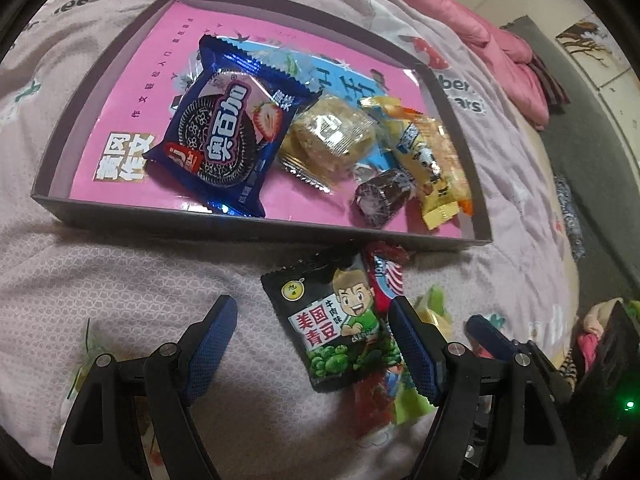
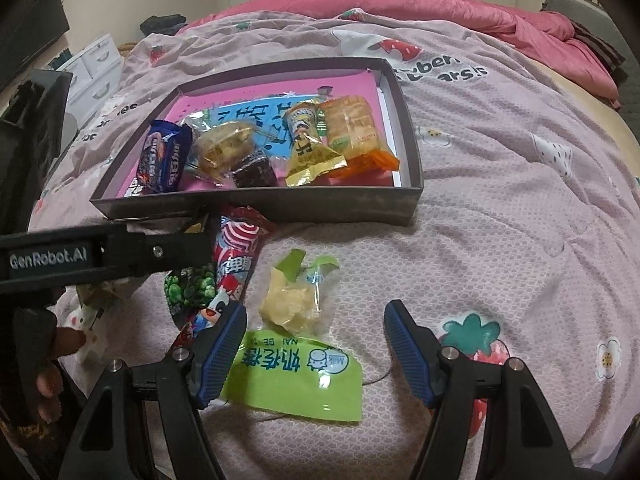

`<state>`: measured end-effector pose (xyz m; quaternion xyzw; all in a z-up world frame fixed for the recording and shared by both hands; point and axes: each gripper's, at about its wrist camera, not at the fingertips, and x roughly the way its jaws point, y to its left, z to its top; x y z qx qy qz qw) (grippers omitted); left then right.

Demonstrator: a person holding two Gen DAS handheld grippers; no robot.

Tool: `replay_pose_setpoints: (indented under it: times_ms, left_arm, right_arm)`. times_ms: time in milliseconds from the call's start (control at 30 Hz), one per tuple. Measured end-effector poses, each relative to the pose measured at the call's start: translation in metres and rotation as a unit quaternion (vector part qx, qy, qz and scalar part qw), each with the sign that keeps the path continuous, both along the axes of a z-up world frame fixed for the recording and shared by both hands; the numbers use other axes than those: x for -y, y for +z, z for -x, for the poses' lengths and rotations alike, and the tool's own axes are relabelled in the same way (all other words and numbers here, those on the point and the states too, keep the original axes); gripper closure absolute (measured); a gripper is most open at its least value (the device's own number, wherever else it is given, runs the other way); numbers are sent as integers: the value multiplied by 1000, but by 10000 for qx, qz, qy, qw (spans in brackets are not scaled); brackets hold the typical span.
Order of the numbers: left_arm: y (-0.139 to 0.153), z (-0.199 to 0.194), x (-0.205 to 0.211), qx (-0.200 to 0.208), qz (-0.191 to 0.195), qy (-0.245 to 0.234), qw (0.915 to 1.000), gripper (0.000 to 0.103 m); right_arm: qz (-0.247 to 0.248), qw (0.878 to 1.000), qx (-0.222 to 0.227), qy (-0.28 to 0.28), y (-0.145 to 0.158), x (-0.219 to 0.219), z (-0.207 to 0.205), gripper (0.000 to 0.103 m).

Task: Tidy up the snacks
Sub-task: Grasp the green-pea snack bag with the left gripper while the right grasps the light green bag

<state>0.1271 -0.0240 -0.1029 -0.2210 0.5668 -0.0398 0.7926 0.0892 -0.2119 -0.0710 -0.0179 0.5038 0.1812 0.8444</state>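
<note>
A shallow grey box (image 1: 256, 229) (image 2: 256, 204) with a pink bottom lies on the bed and holds several snacks: a blue Oreo pack (image 1: 224, 136), a clear-wrapped cake (image 1: 332, 136), a dark roll (image 1: 380, 196) and yellow packs (image 1: 432, 160). My left gripper (image 1: 312, 344) is open over a black green-pea pack (image 1: 340, 328) that lies on a red packet (image 1: 384, 276). My right gripper (image 2: 316, 352) is open over a green and clear milk-snack pack (image 2: 296, 364). The left gripper's body (image 2: 100, 256) shows in the right wrist view.
The bed has a pink patterned quilt (image 2: 500, 208) and a darker pink duvet (image 2: 440, 8) at the back. Dark items (image 1: 608, 344) stand by the bed edge at right. White drawers (image 2: 96, 64) stand beyond the bed at left.
</note>
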Motion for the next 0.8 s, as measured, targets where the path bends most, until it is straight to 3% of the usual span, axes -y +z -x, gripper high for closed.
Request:
replay_pose_setpoints:
  times_ms: [267, 467, 567, 600, 733, 800]
  left_arm:
    - [-4, -3, 9, 28, -354, 64, 9993, 24]
    - [-6, -6, 10, 20, -404, 54, 9992, 26]
    - [-6, -4, 7, -10, -450, 65, 9990, 33]
    - [-6, -2, 5, -30, -492, 88, 9987, 39]
    - [-7, -2, 2, -17, -446, 19, 9990, 41]
    - [-6, 0, 2, -26, -556, -12, 9984, 50]
  right_arm:
    - [182, 9998, -51, 94, -9, -10, -2, 32]
    - [373, 9991, -12, 190, -12, -16, -2, 32]
    - [386, 9991, 17, 197, -12, -17, -3, 32]
    - [392, 9990, 25, 200, -12, -17, -4, 32]
    - [458, 9985, 87, 284, -13, -21, -3, 36]
    - [464, 9983, 108, 322, -14, -23, -4, 39]
